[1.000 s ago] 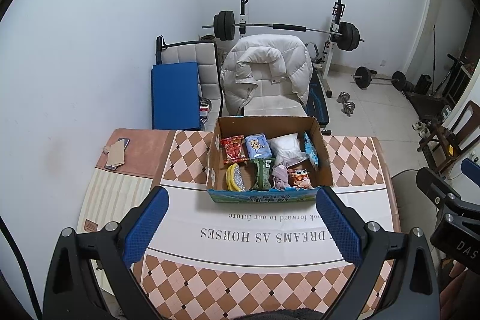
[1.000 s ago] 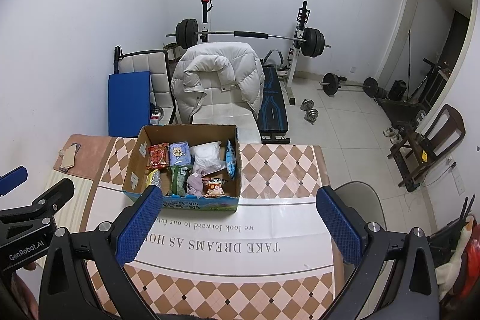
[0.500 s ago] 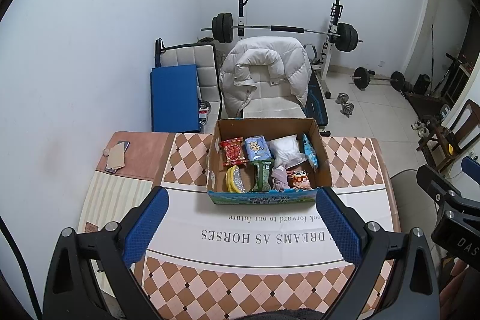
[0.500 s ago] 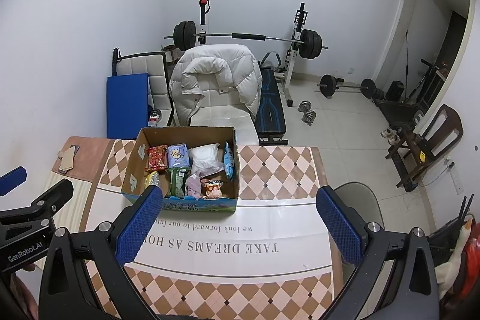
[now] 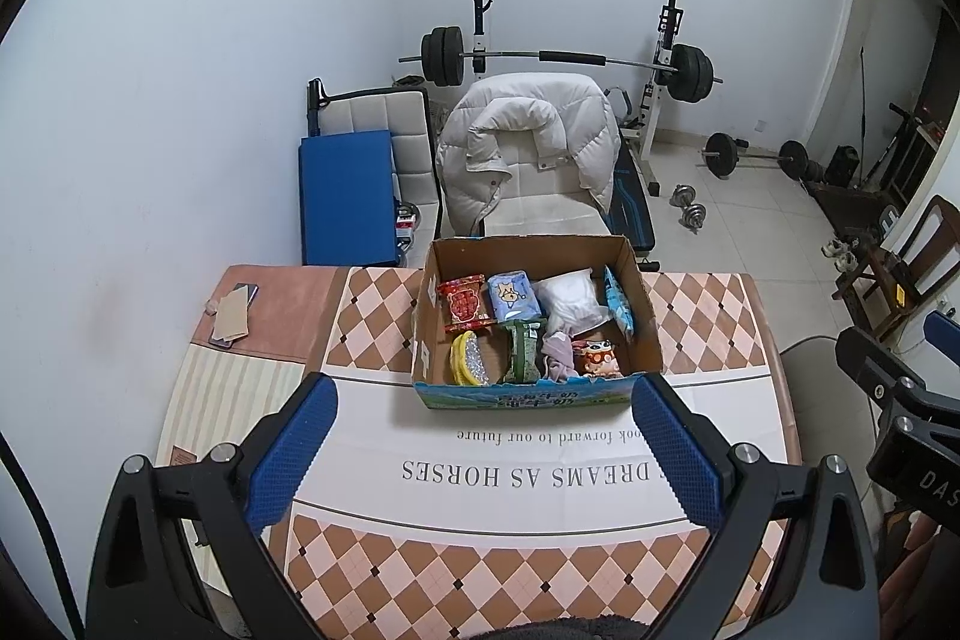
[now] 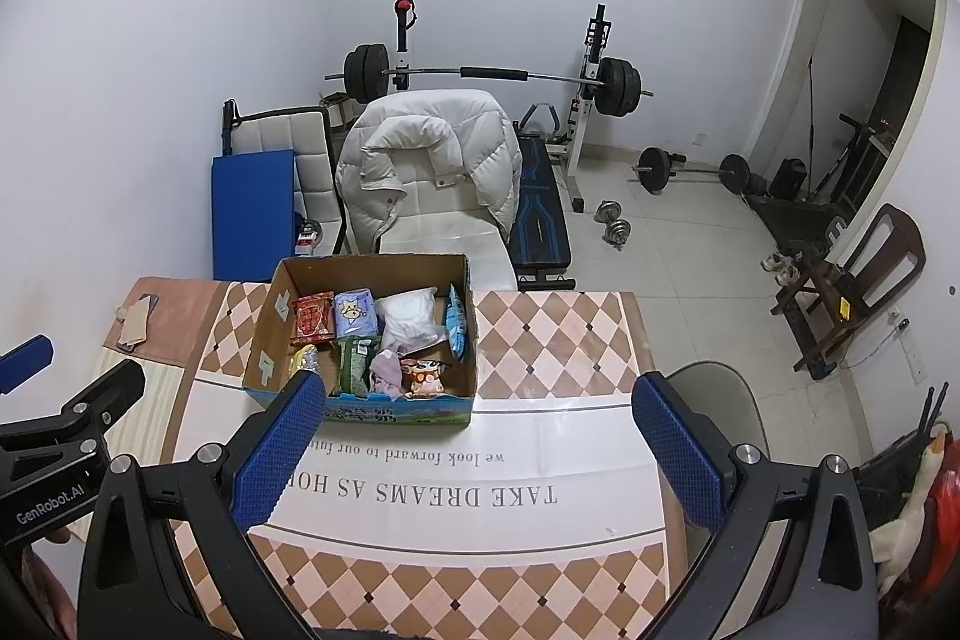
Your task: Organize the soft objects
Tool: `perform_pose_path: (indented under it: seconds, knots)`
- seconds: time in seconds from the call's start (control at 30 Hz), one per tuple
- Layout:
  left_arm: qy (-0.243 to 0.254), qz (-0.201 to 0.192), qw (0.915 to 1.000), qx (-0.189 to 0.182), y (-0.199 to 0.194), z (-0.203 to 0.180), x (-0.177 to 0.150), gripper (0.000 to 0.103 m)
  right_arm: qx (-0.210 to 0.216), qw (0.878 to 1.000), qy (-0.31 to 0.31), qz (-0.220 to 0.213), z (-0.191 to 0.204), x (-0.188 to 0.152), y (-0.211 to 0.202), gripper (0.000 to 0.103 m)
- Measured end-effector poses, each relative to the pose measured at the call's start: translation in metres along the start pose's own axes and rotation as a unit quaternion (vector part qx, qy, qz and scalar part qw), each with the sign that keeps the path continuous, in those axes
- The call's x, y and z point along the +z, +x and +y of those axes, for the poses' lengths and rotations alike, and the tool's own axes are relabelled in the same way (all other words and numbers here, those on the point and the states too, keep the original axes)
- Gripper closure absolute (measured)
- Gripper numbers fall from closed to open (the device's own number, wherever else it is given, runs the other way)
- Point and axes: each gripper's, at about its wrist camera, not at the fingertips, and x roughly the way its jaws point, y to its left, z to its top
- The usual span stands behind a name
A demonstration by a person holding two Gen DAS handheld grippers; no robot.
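An open cardboard box point(image 5: 645, 307) stands on the table near its far edge, also in the right wrist view point(image 6: 264, 340). It holds several soft packs: a red pack point(image 5: 463, 304), a light blue pack point(image 5: 511, 295), a white bag point(image 5: 573, 295), a green pack point(image 5: 523, 352), a yellow item point(image 5: 462, 358), a purple cloth point(image 5: 558, 352) and a cartoon pack point(image 5: 597, 357). My left gripper point(image 5: 480, 451) is open and empty, above the table in front of the box. My right gripper point(image 6: 480, 451) is open and empty, to the right of the left one.
The table has a checked cloth point(image 5: 480, 574) with a white printed band. A phone and card point(image 5: 231, 313) lie at its far left corner. Behind the table stand a chair with a white jacket point(image 5: 531, 148), a blue pad point(image 5: 348, 196) and a barbell rack point(image 5: 570, 58).
Both grippers have risen and drawn back slightly, so the box sits a little lower in each view. Nothing was taken hold of.
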Motion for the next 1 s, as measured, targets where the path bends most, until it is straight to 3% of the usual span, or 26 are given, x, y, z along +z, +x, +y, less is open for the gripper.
perform_pose_path:
  seconds: [1.0]
  knots:
    - [0.008,-0.006,0.9999,0.002,-0.0021,-0.0046,-0.0048,0.002,-0.002,1.000,0.003,-0.001,-0.0018,-0.0042,-0.0021,0.000]
